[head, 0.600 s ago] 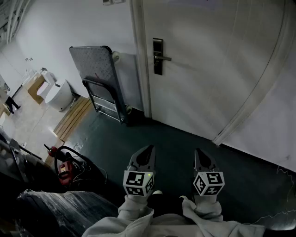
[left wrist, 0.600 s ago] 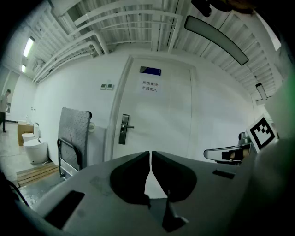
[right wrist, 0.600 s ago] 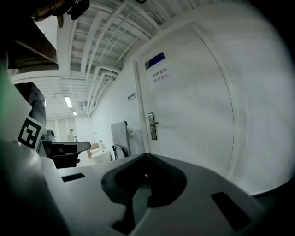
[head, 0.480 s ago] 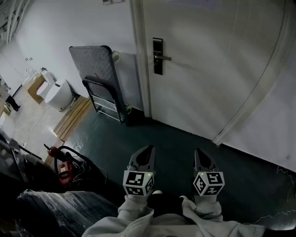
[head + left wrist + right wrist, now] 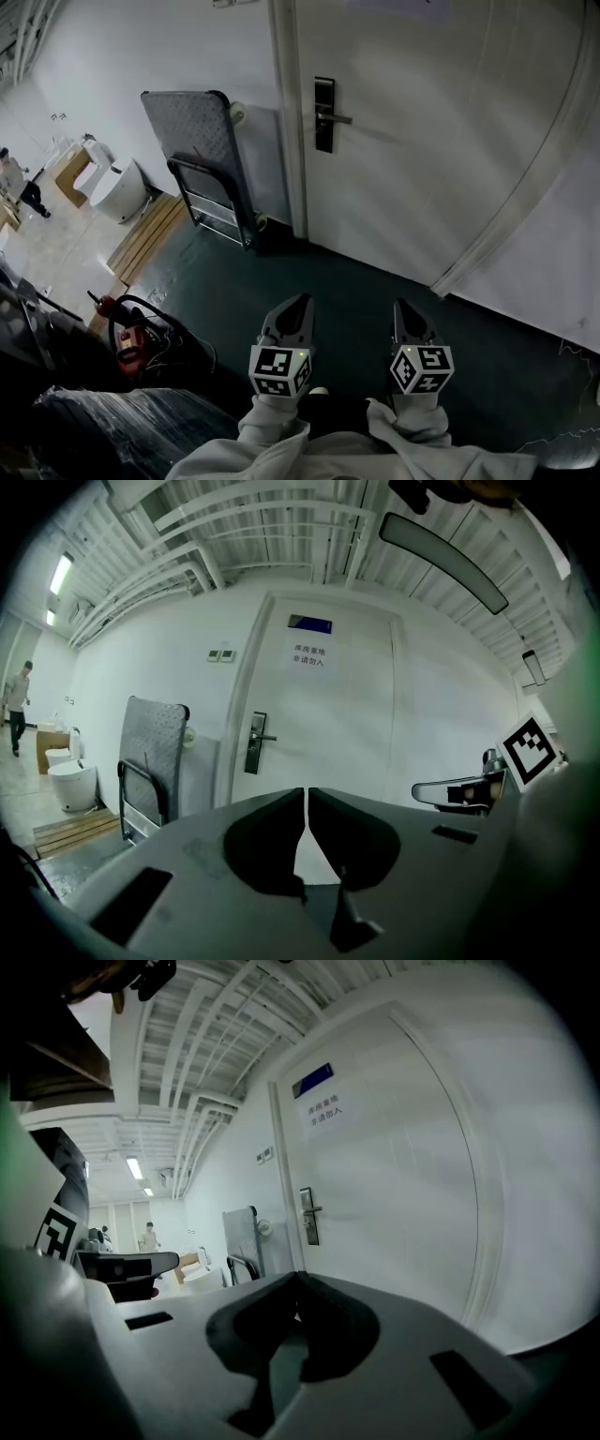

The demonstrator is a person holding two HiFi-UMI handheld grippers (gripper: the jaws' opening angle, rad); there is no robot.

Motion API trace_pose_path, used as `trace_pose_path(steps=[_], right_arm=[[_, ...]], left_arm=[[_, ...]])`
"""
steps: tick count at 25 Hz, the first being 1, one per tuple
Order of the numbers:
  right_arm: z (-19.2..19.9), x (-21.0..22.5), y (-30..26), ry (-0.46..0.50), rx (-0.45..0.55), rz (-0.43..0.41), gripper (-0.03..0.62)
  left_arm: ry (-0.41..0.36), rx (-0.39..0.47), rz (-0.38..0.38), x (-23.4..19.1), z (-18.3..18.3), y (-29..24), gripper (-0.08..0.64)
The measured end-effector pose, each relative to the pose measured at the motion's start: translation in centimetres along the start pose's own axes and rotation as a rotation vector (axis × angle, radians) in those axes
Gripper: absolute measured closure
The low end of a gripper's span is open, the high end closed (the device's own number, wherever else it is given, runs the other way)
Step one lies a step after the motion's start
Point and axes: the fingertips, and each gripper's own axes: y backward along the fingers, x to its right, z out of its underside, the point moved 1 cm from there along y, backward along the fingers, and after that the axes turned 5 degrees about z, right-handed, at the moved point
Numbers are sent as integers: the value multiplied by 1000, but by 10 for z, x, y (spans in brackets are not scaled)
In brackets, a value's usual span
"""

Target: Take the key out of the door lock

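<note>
While closed, left tongs (image 5: 297,304) beside right tongs (image 5: 406,308).

Two grippers (image 5: 295,307) (image 5: 405,311), one door (image 5: 422,141), one lock (image 5: 323,114), one folded trolley (image 5: 192,141).

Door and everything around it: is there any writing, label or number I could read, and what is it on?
White paper sign on the door: two lines of Chinese characters, too small to read.
Blue plate above it: blurred, unreadable.
Nothing else bears readable text.
</note>
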Motion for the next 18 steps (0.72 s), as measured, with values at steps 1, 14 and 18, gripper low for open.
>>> trace_pose_path(steps=[1, 14, 18], right_arm=[[0, 0, -2, -4, 0, 4, 540], [6, -30, -31, 5, -33, -35, 541], [7, -31, -44, 7, -38, -44, 541]], left_arm=[[0, -1, 2, -1, 0, 0, 535], [-18, -22, -32, -33, 7, 2, 535], [-14, -24, -34, -39, 10, -4, 535]])
